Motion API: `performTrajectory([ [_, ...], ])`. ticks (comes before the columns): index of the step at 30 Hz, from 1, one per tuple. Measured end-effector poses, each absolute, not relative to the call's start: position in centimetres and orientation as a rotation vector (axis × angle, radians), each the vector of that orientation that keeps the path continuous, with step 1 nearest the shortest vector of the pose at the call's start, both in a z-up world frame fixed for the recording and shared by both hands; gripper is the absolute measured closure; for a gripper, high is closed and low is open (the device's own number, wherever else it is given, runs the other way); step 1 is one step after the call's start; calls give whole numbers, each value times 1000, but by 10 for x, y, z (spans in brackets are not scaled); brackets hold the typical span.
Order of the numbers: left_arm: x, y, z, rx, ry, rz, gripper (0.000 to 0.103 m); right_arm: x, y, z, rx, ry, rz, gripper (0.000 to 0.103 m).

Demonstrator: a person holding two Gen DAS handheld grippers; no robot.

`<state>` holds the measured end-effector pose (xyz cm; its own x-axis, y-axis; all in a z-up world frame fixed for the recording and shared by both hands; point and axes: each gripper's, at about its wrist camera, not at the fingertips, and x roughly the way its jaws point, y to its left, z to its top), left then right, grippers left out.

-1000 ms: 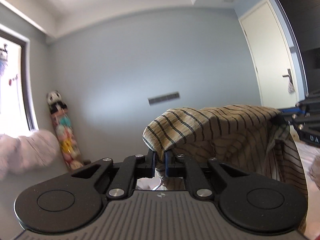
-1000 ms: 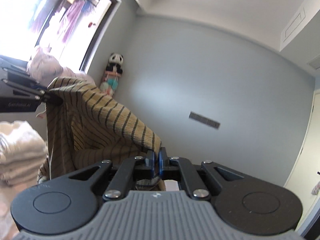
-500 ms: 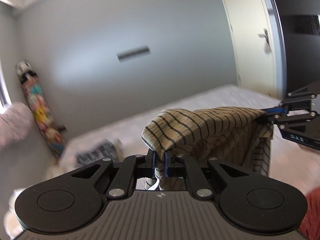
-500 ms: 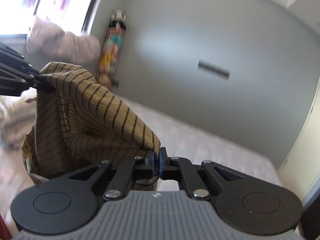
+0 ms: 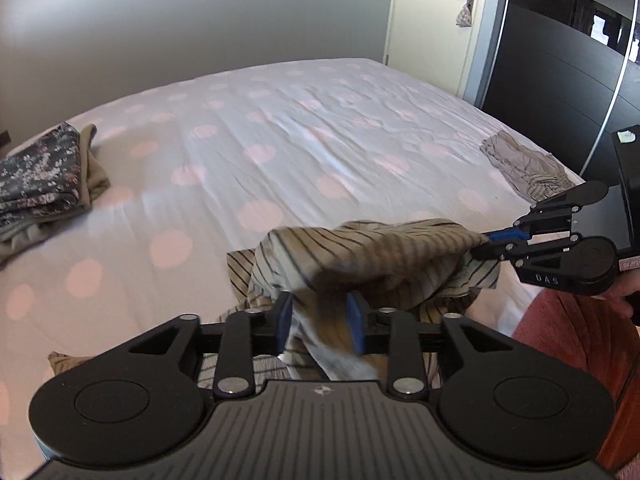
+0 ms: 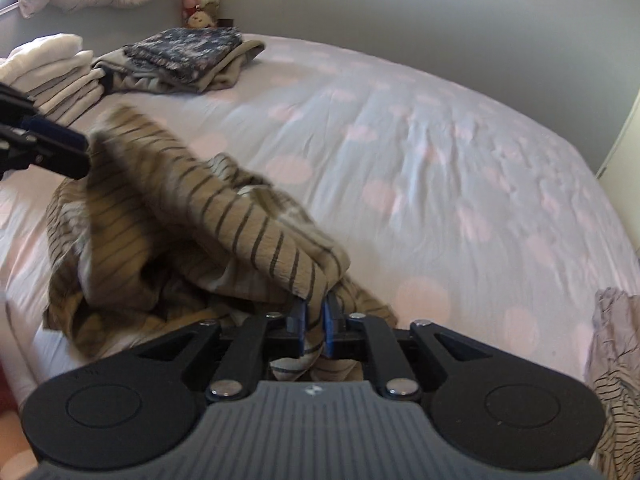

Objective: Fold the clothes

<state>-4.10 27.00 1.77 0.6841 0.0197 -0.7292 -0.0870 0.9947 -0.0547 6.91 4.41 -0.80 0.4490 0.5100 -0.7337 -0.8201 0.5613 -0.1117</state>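
A tan garment with dark stripes (image 5: pixel 372 252) hangs bunched between both grippers, its lower part on the bed (image 5: pixel 280 128). My left gripper (image 5: pixel 320 316) has its jaws apart, with cloth lying loosely between them. My right gripper (image 6: pixel 314 320) is shut on the garment's other edge (image 6: pixel 256 232). In the left wrist view the right gripper (image 5: pixel 484 240) shows at the right, pinching the cloth. In the right wrist view the left gripper's fingers (image 6: pixel 60 152) touch the cloth at the left.
A dark floral folded garment (image 5: pixel 36 176) lies on the bed's far left, next to a stack of pale folded clothes (image 6: pixel 52 76). A grey striped garment (image 5: pixel 524 164) lies at the bed's right edge. A door (image 5: pixel 432 12) and dark wardrobe (image 5: pixel 560 60) stand beyond.
Both grippers have swung down from facing the wall to facing the bed, lowering the garment onto it. The left gripper's jaws have opened; the right stays shut on the cloth.
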Motion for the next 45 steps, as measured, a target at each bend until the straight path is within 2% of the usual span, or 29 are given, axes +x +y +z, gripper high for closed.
performTrajectory([
  [1,-45,268,16,-80,817,58,57,67,41,-8,-509,698,874,81],
  [3,-51,268,10,-45,831,65,53,62,36,-9,-537,663,877,67],
  [4,-54,268,7,-23,840,71,52,59,34,-10,-548,645,875,66],
  [20,-53,278,-51,450,1036,7,54,35,53,-7,-440,601,982,66],
  [22,-50,277,-57,467,1043,-9,57,28,64,-8,-418,614,1025,66],
  [36,-47,288,-75,470,1033,-97,57,-3,165,-39,-290,815,1246,67],
  [45,-47,295,-74,431,998,-123,57,15,172,-71,-220,998,1078,66],
])
